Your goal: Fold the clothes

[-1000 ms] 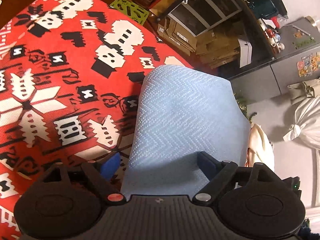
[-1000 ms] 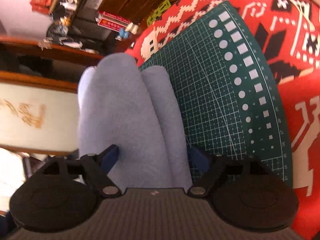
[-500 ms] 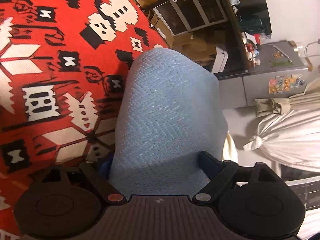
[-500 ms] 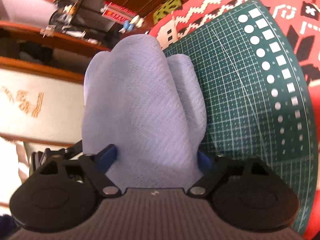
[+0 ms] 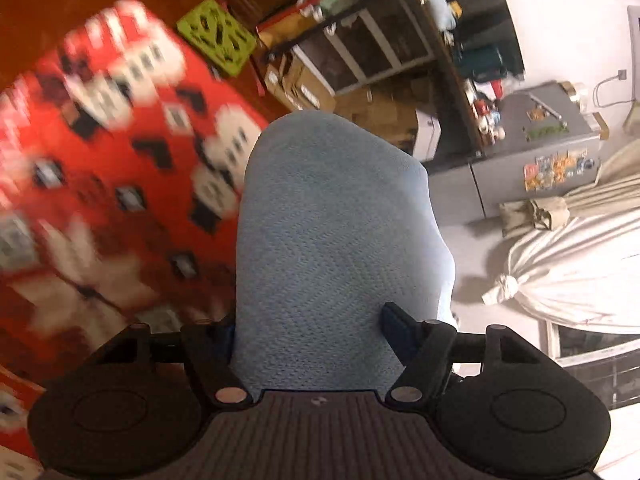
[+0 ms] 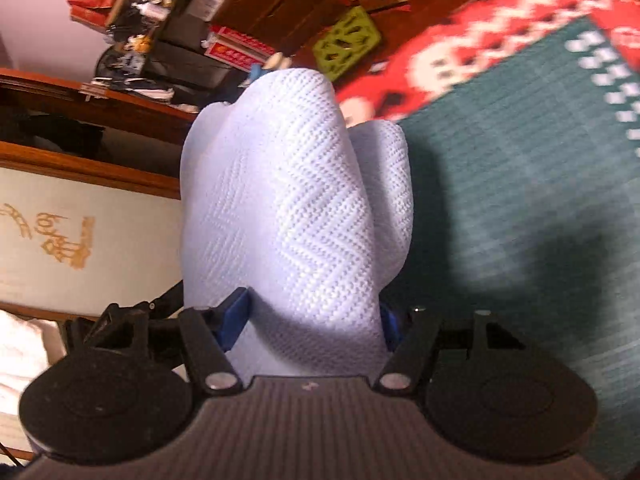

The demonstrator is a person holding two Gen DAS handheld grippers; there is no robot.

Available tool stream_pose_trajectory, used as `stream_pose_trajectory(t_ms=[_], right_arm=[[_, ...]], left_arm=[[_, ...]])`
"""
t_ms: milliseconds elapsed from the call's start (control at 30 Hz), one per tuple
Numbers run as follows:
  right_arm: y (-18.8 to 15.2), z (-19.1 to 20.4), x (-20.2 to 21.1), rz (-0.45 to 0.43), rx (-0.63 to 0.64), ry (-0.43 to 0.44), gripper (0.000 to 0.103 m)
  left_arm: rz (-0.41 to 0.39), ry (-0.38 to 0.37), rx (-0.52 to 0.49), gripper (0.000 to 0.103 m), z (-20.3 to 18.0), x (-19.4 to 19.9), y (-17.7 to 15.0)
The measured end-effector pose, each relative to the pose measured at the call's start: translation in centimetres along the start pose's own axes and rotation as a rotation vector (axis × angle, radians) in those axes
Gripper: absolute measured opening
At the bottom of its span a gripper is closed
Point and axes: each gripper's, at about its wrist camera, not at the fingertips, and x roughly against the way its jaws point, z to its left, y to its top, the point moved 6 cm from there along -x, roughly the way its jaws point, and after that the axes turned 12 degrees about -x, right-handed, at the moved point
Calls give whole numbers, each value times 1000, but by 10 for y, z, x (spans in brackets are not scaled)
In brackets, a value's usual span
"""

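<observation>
A light blue knitted cloth with a zigzag weave (image 5: pixel 332 240) drapes over my left gripper (image 5: pixel 312 328) and hides its fingertips; the jaws are shut on it. The same cloth (image 6: pixel 288 216) hangs bunched over my right gripper (image 6: pixel 312 320), whose jaws are shut on it too. Both grippers hold the cloth lifted above the red patterned tablecloth (image 5: pixel 100 184) and the green cutting mat (image 6: pixel 520 216).
A green plastic stencil (image 5: pixel 216 36) lies at the table's far edge; it also shows in the right wrist view (image 6: pixel 346 42). Cardboard boxes and shelves (image 5: pixel 360 72), a grey fridge (image 5: pixel 532 152) and a tied white bag (image 5: pixel 568 272) stand beyond. A wooden framed panel (image 6: pixel 80 216) is at left.
Both grippers have risen and tilted with the cloth held in them. The table surface has slid away and blurs in both views. The cloth bunches higher over the right gripper.
</observation>
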Motion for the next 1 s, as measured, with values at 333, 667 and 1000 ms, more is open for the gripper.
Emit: stream_pose_trajectory(t_ms=[333, 667, 1000], right_arm=[[-17, 55, -107, 32, 22, 37, 67], [-22, 30, -177, 30, 79, -33, 69], [-20, 50, -103, -47, 194, -137, 33]], left_arm=[[-13, 76, 7, 69, 74, 47, 50], [-12, 128, 2, 68, 122, 52, 38], [-44, 178, -276, 47, 67, 88, 56]])
